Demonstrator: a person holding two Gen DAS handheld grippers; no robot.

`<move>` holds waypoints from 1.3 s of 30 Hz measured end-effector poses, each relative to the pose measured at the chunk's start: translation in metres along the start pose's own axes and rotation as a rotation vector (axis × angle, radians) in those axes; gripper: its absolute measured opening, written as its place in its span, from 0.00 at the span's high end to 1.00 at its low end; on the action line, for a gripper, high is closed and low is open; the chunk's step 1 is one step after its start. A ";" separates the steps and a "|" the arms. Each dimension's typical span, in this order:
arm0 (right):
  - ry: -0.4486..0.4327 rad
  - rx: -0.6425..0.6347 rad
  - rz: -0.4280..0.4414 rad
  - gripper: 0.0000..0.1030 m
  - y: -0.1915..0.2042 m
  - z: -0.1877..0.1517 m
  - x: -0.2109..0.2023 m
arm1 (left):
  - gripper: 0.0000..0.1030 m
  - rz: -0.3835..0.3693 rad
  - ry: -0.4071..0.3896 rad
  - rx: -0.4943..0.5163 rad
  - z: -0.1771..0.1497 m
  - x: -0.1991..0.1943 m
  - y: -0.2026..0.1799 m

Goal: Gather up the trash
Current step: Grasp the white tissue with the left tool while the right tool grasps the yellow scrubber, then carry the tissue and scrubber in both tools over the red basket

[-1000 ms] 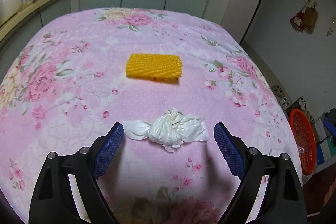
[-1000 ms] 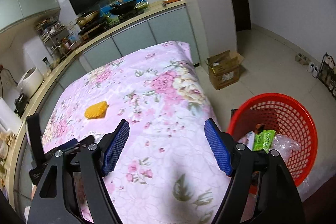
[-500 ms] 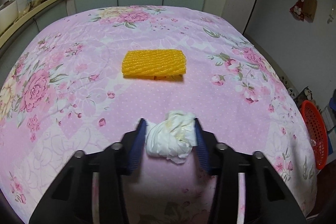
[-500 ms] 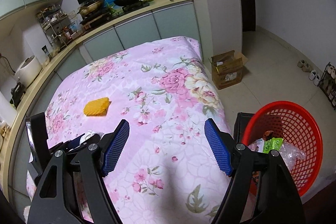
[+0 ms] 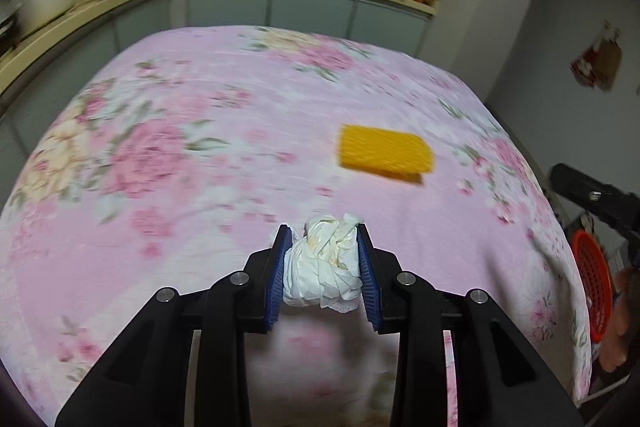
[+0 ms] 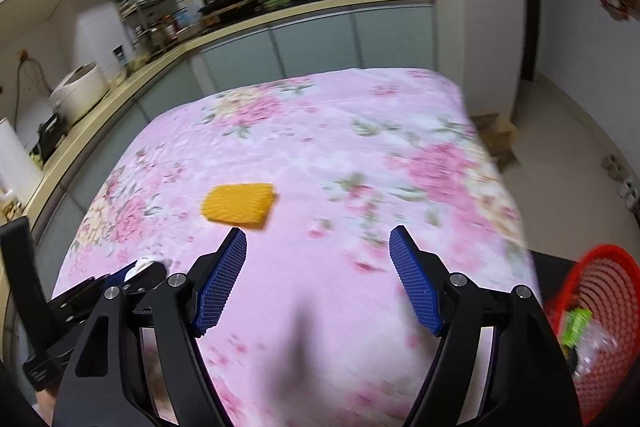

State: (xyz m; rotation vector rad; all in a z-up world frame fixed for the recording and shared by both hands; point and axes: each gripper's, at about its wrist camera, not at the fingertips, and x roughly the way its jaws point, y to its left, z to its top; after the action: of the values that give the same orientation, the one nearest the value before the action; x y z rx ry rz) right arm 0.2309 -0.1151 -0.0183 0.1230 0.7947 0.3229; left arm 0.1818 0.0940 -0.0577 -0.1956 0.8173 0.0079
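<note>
My left gripper (image 5: 322,239) is shut on a crumpled white tissue wad (image 5: 322,267), held just above the pink floral cloth (image 5: 200,167). A yellow foam net sleeve (image 5: 386,153) lies on the cloth beyond it to the right; it also shows in the right wrist view (image 6: 238,205). My right gripper (image 6: 318,241) is open and empty over the cloth, just short of the yellow sleeve. The left gripper (image 6: 136,273) shows at the lower left of the right wrist view. A red mesh basket (image 6: 600,307) holding trash stands on the floor at the right.
The red basket (image 5: 592,287) shows past the table's right edge in the left wrist view. A kitchen counter (image 6: 240,27) with pots and a rice cooker (image 6: 78,99) runs along the back and left. A cardboard box (image 6: 496,135) sits on the floor behind the table.
My left gripper closed on the white tissue wad and lifted it, swinging left. My right gripper moved from the basket side to over the table, nearer the yellow sleeve, still open.
</note>
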 end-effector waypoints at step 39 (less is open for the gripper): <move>0.093 -0.214 0.106 0.86 0.079 0.014 0.106 | 0.70 0.048 -0.013 -0.124 -0.007 -0.011 0.056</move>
State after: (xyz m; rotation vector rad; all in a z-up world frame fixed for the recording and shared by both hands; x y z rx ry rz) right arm 0.2915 -0.0058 -0.0626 -0.0514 0.8419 0.5143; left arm 0.1651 0.1482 -0.0638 -0.2931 0.8084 0.1051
